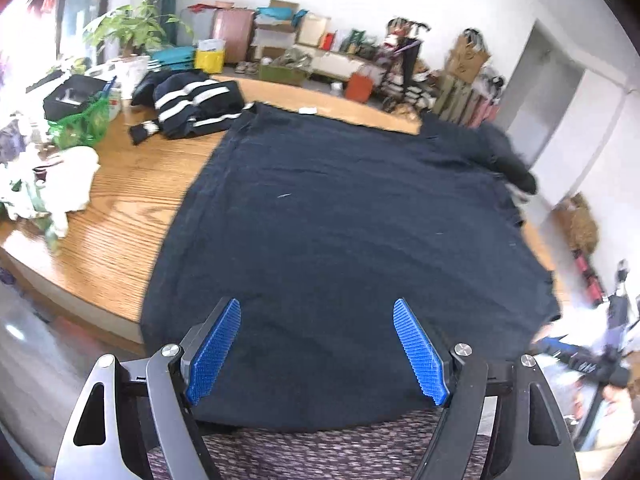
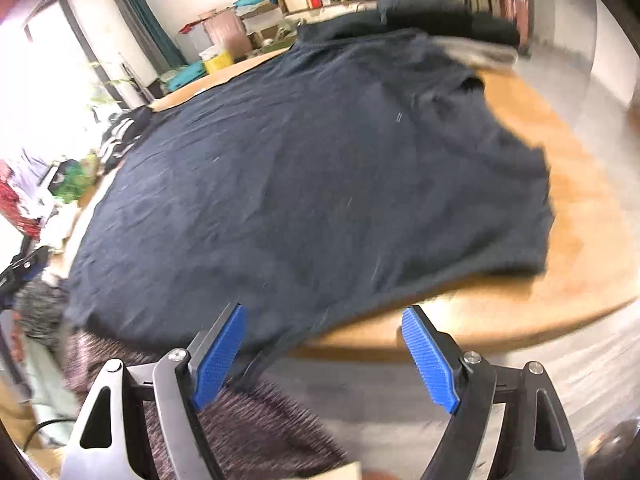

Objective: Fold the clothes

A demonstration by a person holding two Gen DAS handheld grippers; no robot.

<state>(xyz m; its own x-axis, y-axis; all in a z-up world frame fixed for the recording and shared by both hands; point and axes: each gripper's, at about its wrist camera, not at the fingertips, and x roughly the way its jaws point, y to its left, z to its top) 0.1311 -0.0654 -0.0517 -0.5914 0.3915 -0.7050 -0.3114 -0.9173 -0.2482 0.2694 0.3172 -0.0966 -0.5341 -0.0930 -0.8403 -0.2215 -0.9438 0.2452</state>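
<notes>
- The left gripper (image 1: 317, 350) is seen with its blue pads (image 1: 214, 354) spread wide apart; nothing is held between them, and whether they touch the cloth beneath cannot be told.
- The right gripper (image 2: 323, 356) is likewise spread wide and holds nothing, poised at the near edge of the worktop (image 2: 580, 216).
- A dark navy garment (image 1: 332, 216) is laid flat across the wooden worktop (image 1: 128, 200), its near hem hanging over the edge just under the left gripper.
- In the right wrist view, the same garment (image 2: 304, 168) is seen with a short sleeve (image 2: 516, 184) spread toward the right.
- A navy striped garment (image 1: 196, 104) is heaped beyond the far left corner of the spread one.
- A potted plant (image 1: 136, 28) is placed at the far left.
</notes>
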